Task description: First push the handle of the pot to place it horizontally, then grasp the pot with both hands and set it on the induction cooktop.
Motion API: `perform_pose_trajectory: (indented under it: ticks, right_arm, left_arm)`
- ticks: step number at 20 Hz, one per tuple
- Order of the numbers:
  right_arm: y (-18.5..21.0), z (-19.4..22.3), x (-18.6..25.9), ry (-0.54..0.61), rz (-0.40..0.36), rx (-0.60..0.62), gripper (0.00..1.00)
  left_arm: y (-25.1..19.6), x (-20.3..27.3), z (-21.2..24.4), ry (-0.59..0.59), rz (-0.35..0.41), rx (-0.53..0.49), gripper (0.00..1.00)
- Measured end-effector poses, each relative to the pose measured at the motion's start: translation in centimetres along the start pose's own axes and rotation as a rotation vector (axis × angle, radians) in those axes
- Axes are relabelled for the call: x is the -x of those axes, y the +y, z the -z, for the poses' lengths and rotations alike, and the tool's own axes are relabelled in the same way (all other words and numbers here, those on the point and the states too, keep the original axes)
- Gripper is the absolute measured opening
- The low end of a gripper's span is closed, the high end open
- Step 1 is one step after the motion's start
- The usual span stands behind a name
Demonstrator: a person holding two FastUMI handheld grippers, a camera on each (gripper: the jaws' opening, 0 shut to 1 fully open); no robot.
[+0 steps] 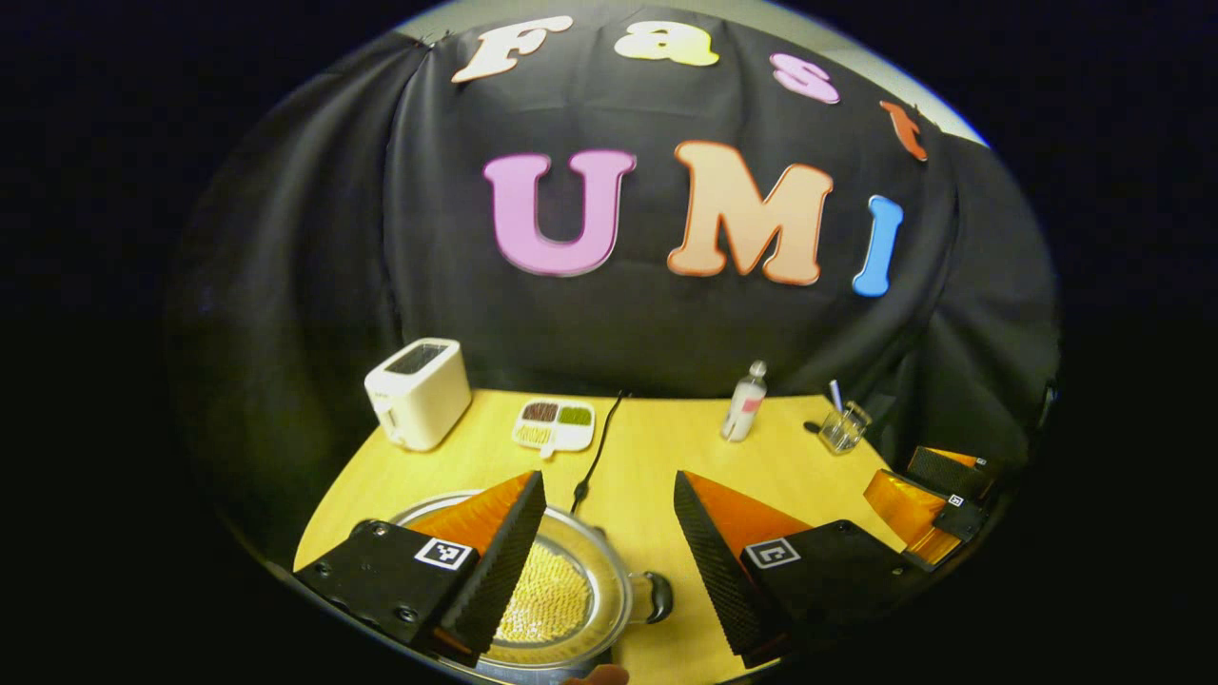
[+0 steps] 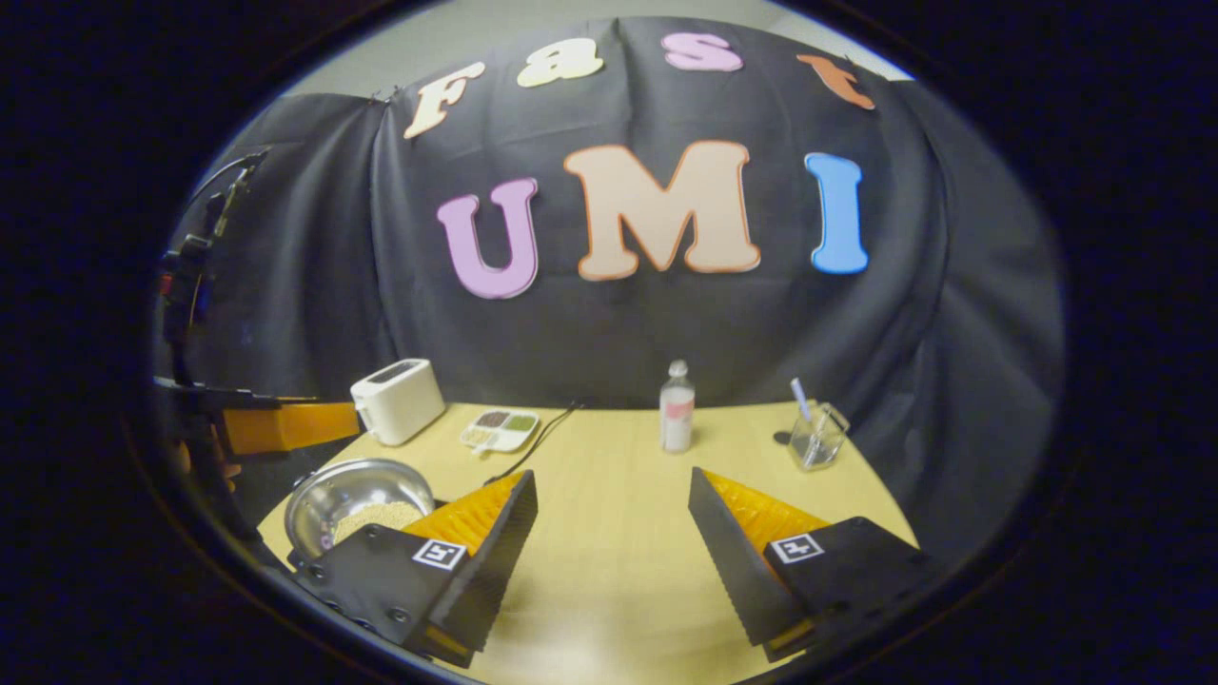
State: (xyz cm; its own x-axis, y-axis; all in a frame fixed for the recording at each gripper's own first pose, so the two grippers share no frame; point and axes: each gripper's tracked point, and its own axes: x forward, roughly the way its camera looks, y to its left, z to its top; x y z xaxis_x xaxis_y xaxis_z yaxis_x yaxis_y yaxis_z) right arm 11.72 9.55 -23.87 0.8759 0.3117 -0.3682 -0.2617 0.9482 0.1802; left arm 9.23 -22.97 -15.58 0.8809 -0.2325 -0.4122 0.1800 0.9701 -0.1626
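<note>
Pot (image 1: 552,585) handle (image 1: 658,597) is being approached by the released left tongs (image 1: 609,561); right tongs (image 2: 614,547), likewise released, are being held apart; a sideways push seems needed next.

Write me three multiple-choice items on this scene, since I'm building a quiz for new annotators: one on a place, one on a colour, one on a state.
1. Where does the toaster stand on the table?
A. back left corner
B. front right edge
C. beside the glass cup

2. What colour is the toaster?
A. red
B. white
C. black

3. How do the left gripper fingers stand?
A. shut on the pot's handle
B. shut on nothing
C. open, apart over the pot

Answers:
1. A: in the right gripper view it sits far left by the cloth wall, near the divided dish.
2. B: its body is white in both views.
3. C: a wide gap of table shows between the fingers.
</note>
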Motion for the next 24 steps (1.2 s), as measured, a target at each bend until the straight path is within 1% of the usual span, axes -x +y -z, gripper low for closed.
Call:
perform_pose_trajectory:
  ticks: [1, 3, 4, 8, 9, 10, 11, 13, 14, 15, 16, 17, 18, 19, 20, 24]
  right_arm:
    - [-0.6, -2.0, 0.4, -0.034, 0.008, 0.009, 0.93]
    - [-1.6, -5.9, 1.4, -0.105, 0.024, 0.022, 0.93]
    - [-2.0, -7.7, 1.9, -0.142, 0.032, 0.026, 0.93]
    - [-4.1, -14.7, 4.0, -0.294, 0.074, 0.051, 0.93]
    - [-4.4, -16.1, 4.8, -0.324, 0.076, 0.043, 0.94]
    - [-4.4, -17.4, 5.5, -0.349, 0.075, 0.029, 0.94]
    - [-4.4, -18.3, 6.0, -0.367, 0.075, 0.015, 1.00]
    - [-4.4, -19.7, 7.3, -0.406, 0.085, -0.001, 1.00]
    - [-4.7, -20.5, 8.1, -0.432, 0.092, 0.002, 0.99]
    - [-4.9, -21.1, 8.7, -0.458, 0.100, 0.010, 0.99]
    - [-4.9, -21.3, 8.8, -0.471, 0.112, 0.020, 0.99]
    - [-5.1, -21.4, 9.3, -0.477, 0.124, 0.026, 0.93]
    - [-5.1, -21.3, 10.1, -0.479, 0.131, 0.028, 0.93]
    - [-5.1, -21.3, 10.5, -0.482, 0.135, 0.027, 0.93]
    - [-5.1, -21.3, 10.8, -0.486, 0.138, 0.025, 0.94]
    - [-5.2, -21.4, 11.8, -0.498, 0.156, 0.022, 0.93]
  left_arm:
    - [-0.9, 0.3, -1.9, -0.041, 0.009, -0.008, 0.88]
    - [-2.6, 1.3, -5.9, -0.138, 0.025, -0.034, 0.87]
    - [-3.1, 1.8, -7.6, -0.179, 0.026, -0.047, 0.88]
    - [-4.6, 5.2, -14.3, -0.354, 0.001, -0.128, 0.88]
    - [-5.3, 5.9, -15.8, -0.396, 0.013, -0.142, 0.87]
    - [-6.2, 6.5, -16.6, -0.419, 0.031, -0.150, 0.91]
    - [-6.6, 7.0, -17.1, -0.435, 0.038, -0.150, 0.93]
    - [-7.3, 8.2, -17.8, -0.461, 0.041, -0.147, 0.99]
    - [-7.4, 8.9, -18.2, -0.477, 0.033, -0.154, 0.98]
    - [-7.5, 9.3, -18.6, -0.495, 0.028, -0.160, 1.00]
    - [-7.6, 9.8, -18.6, -0.508, 0.030, -0.163, 1.00]
    - [-8.0, 10.1, -18.7, -0.513, 0.040, -0.160, 1.00]
    - [-8.2, 10.4, -18.4, -0.515, 0.050, -0.150, 0.94]
    - [-8.2, 10.6, -18.2, -0.513, 0.053, -0.140, 1.00]
    - [-8.0, 10.7, -18.0, -0.511, 0.051, -0.130, 0.97]
    - [-7.1, 11.1, -17.5, -0.505, 0.038, -0.122, 0.97]
